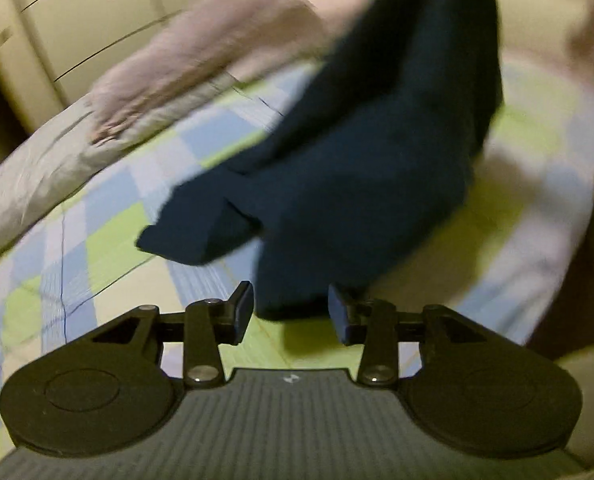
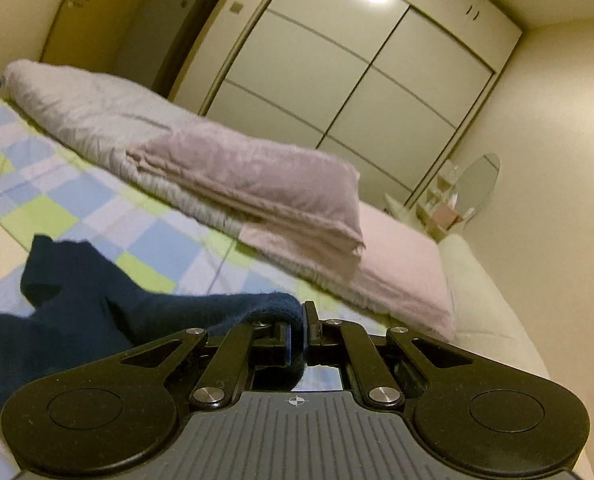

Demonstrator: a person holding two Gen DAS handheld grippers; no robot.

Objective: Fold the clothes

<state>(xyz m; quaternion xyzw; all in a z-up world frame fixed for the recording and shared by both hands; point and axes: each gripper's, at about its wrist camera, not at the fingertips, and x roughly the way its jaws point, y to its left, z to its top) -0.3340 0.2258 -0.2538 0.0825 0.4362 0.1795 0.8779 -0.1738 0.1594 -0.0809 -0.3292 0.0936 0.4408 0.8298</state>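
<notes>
A: left wrist view's smeared w/ motion blur, top of the dark navy knit garment (image 1: pixel 377 152) runs off frame.

B: yep, right view's oval mirror (image 2: pixel 479 180) shelf bits too tiny to ID.

No readable text, label, brand or number shows in either view. The only sign is a small white crosshair mark on the ribbed body of the right gripper (image 2: pixel 304 334); the matching mark in the left view is blurred.

One dark navy knitted garment (image 2: pixel 77 300), one folded mauve fleece blanket (image 2: pixel 257 184), one grey quilted duvet (image 2: pixel 81 108), two black grippers (image 1: pixel 291 312) (image 2: pixel 305 334).
</notes>
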